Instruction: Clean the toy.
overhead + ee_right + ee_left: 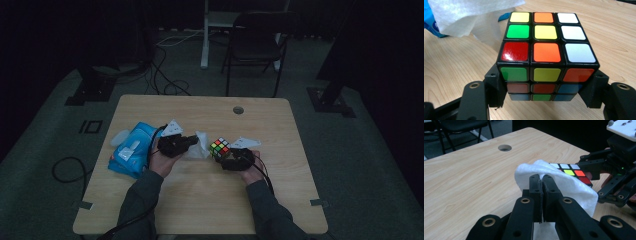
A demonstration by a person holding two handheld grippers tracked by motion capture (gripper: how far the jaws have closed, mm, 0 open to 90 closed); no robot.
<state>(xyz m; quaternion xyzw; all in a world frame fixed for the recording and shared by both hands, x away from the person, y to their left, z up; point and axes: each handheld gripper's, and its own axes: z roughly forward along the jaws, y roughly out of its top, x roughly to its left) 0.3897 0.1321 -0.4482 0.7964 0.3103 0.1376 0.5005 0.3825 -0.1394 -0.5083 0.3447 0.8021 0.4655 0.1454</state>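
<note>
A scrambled puzzle cube [546,55] is held clamped between the jaws of the right gripper [546,96], the pads being pressed against its lower side faces so that the top and front faces are left exposed; this is judged to be a presentation of the cube for wiping. A white tissue [571,187] is pinched in the left gripper [543,180], whose jaws are closed flat on a fold of it, with the loose part draped forward against the near side of the cube. In the high view, the cube [219,147] is seen just above the wooden table [200,200], near its middle, with the tissue [200,147] between it and the left gripper [192,141]; the right gripper [226,159] is brought in from the person's right. A blue tissue pack [131,152] is noted at the left of the table, just beside the left hand [160,161], judged to be the source of the sheet. The high view alone gives the layout, but it is dim and the jaw states cannot be read from it. The pinch on the tissue is settled by the left gripper view; the clamp on the cube's sides and the sticker colours are settled by the right gripper view. Whether the tissue actually touches the cube cannot be told with certainty.
</note>
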